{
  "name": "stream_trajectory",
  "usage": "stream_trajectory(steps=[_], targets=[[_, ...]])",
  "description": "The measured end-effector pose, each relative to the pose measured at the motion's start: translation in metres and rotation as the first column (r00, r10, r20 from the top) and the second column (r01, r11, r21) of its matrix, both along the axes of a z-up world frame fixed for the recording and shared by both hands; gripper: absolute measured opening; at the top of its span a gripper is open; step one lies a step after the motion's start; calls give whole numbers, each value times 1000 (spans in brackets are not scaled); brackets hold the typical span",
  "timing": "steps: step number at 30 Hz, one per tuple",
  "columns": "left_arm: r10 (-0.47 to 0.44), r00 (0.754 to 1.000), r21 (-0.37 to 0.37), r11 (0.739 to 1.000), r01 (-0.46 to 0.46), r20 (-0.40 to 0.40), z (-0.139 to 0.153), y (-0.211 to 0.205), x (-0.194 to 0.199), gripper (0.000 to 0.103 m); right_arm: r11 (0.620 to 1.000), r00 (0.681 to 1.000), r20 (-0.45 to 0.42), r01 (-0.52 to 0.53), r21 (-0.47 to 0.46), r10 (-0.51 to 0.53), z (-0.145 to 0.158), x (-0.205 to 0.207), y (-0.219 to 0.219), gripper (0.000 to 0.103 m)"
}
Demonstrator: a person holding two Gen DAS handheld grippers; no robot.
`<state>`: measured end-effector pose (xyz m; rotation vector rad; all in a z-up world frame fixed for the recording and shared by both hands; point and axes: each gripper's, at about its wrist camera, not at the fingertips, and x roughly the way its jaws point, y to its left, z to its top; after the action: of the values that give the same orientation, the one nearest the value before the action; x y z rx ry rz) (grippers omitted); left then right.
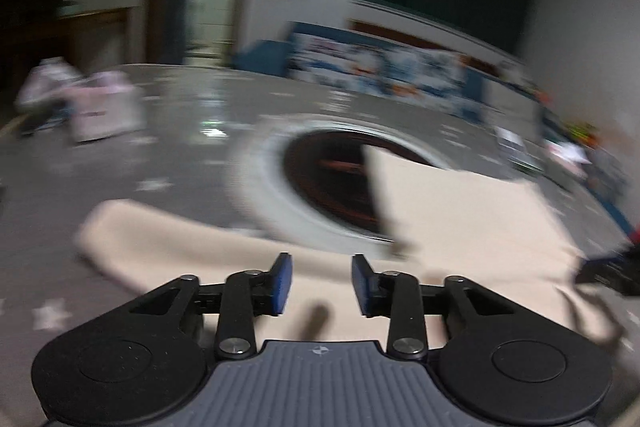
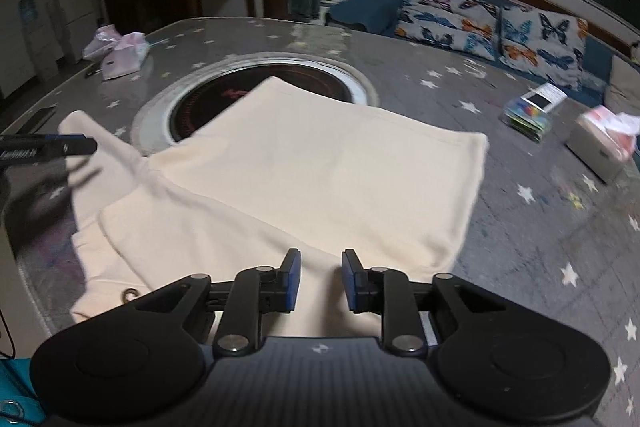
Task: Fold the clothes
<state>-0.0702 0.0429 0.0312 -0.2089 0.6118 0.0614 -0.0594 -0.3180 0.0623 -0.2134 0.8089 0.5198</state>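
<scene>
A cream garment [image 2: 304, 179] lies partly folded on the grey star-patterned table [image 2: 500, 235], its far edge over the round black hob. In the blurred left wrist view the same garment [image 1: 460, 219] spreads ahead and to the right. My right gripper [image 2: 321, 281] is open and empty just above the garment's near edge. My left gripper [image 1: 321, 285] is open and empty over the near cloth; it also shows in the right wrist view [image 2: 60, 147] at the far left, beside the garment's sleeve.
A round hob with a metal ring [image 2: 256, 83] is set in the table's middle. Pink bags [image 2: 120, 55] sit far left, a tissue box [image 2: 604, 147] and a card pack [image 2: 528, 111] at right. A butterfly-print sofa [image 2: 492, 23] stands behind.
</scene>
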Motion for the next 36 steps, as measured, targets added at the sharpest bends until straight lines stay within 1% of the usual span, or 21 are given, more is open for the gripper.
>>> stream_trajectory(steps=[2, 4, 6, 8, 10, 13, 14, 15, 16, 17, 18, 19, 21, 24, 26, 28, 29, 31, 33, 36], targets=[[87, 996, 7, 996, -87, -5, -2, 17, -1, 46, 1000, 1000, 5, -23, 0, 23, 2, -2, 7, 26], [174, 985, 15, 985, -174, -10, -5, 34, -2, 50, 999, 999, 7, -42, 0, 42, 4, -3, 13, 27], [260, 966, 22, 965, -260, -14, -7, 51, -3, 56, 998, 998, 8, -56, -1, 56, 5, -5, 17, 28], [343, 939, 31, 939, -343, -17, -9, 68, -4, 57, 998, 998, 9, -66, -3, 66, 5, -6, 21, 29], [369, 929, 14, 929, -369, -31, -15, 80, -1, 57, 997, 997, 9, -71, -3, 71, 6, -7, 23, 29], [363, 931, -6, 932, -363, -33, -20, 86, 4, 54, 998, 998, 13, -65, -2, 65, 7, -8, 22, 29], [359, 933, -10, 933, -359, -31, -22, 87, 6, 48, 998, 998, 14, -62, -2, 62, 7, -9, 21, 29], [351, 936, -26, 936, -351, -27, -22, 88, 7, 36, 998, 998, 16, -59, -1, 59, 8, -9, 20, 29], [342, 940, -42, 939, -342, -23, -23, 89, 7, 29, 998, 998, 17, -56, 0, 56, 8, -9, 19, 29], [333, 943, -59, 941, -333, -19, -23, 90, 8, 16, 999, 998, 19, -53, 0, 53, 9, -10, 18, 29], [328, 945, -78, 941, -328, -10, -21, 90, 7, 10, 999, 999, 20, -50, 1, 50, 10, -10, 17, 29], [325, 946, -98, 941, -323, 0, -19, 91, 6, 9, 999, 999, 22, -47, 2, 47, 10, -11, 16, 29], [297, 954, -136, 948, -289, 42, -8, 85, 1, 6, 999, 999, 25, -41, 3, 41, 11, -12, 15, 29], [186, 975, -178, 970, -163, 124, 21, 59, -4, 6, 1000, 999, 33, -25, 12, 25, 13, -13, 9, 29], [103, 979, -192, 979, -68, 178, 40, 39, -8, 6, 1000, 999, 38, -15, 20, 14, 14, -14, 5, 29], [-3, 972, -191, 980, 49, 233, 58, 11, -11, 6, 999, 999, 44, -2, 32, 1, 15, -16, 0, 29], [-51, 966, -189, 977, 101, 253, 65, -2, -12, 6, 999, 999, 47, 4, 37, -6, 15, -17, -3, 29], [-153, 948, -188, 959, 210, 281, 75, -30, -14, 6, 999, 998, 52, 17, 48, -20, 16, -19, -9, 29], [-246, 923, -181, 934, 307, 296, 81, -57, -15, 6, 998, 998, 56, 31, 56, -35, 17, -20, -15, 29], [-349, 889, -186, 892, 412, 296, 81, -91, -11, 6, 996, 997, 60, 52, 68, -57, 18, -22, -25, 29]])
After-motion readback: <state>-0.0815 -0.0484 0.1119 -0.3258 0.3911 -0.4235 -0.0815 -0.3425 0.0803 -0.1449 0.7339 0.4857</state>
